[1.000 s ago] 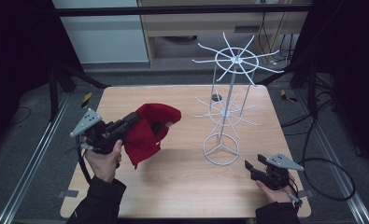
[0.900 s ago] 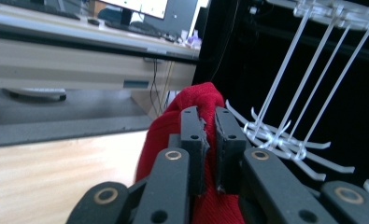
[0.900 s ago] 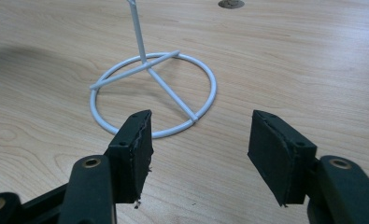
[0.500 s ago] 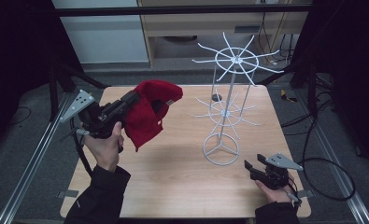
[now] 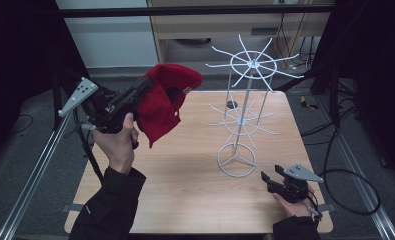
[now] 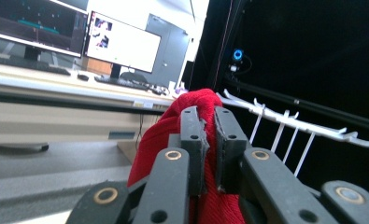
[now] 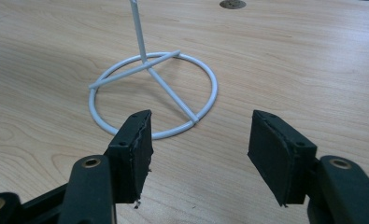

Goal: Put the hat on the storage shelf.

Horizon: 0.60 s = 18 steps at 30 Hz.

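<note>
A red knit hat (image 5: 164, 100) hangs in the air over the table's left side, held up by my left gripper (image 5: 177, 91), which is shut on its edge. In the left gripper view the jaws pinch the red hat (image 6: 173, 135) tightly, and white prongs of the rack (image 6: 289, 122) show just beyond. The white wire rack (image 5: 246, 100) stands upright right of centre, with two rings of spokes and a ring base (image 5: 236, 160). My right gripper (image 5: 268, 179) rests low at the table's front right, open, facing the ring base (image 7: 154, 88) with nothing between its jaws.
The wooden table (image 5: 185, 190) has a small dark hole (image 5: 232, 104) near its far edge. Metal frame rails run along both sides, and cables (image 5: 345, 175) trail off to the right. A desk with monitors (image 6: 117, 44) stands beyond the table.
My left gripper has lifted the red hat higher and carried it to the right, closer to the rack's top. The right gripper has stayed still.
</note>
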### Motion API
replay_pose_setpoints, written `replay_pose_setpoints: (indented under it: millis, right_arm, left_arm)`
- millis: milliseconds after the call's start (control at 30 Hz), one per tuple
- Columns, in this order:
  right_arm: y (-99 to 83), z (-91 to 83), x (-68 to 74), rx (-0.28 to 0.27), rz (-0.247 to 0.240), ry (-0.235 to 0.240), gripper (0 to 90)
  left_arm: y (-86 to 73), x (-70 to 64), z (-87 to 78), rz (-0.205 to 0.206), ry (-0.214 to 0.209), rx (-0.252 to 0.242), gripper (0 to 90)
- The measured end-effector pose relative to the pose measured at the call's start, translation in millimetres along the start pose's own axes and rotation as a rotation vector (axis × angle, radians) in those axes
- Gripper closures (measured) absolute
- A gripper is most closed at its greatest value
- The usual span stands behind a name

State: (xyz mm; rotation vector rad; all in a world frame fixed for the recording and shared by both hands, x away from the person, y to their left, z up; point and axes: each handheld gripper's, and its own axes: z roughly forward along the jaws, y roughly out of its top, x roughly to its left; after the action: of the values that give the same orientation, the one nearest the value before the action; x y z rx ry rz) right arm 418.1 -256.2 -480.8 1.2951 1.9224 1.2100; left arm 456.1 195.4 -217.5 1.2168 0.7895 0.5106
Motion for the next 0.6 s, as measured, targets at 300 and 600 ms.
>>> replay_pose_setpoints:
  millis: [300, 600]
  right_arm:
    - [-0.2, 1.0, 0.5, -0.004, -0.006, 0.000, 40.0]
    - [0.0, 1.3, -0.1, -0.005, -0.002, 0.004, 40.0]
  left_arm:
    - [27.6, -14.7, 14.4, 0.009, -0.008, -0.078, 83.8]
    - [38.1, -20.9, 28.0, 0.011, -0.004, -0.104, 83.7]
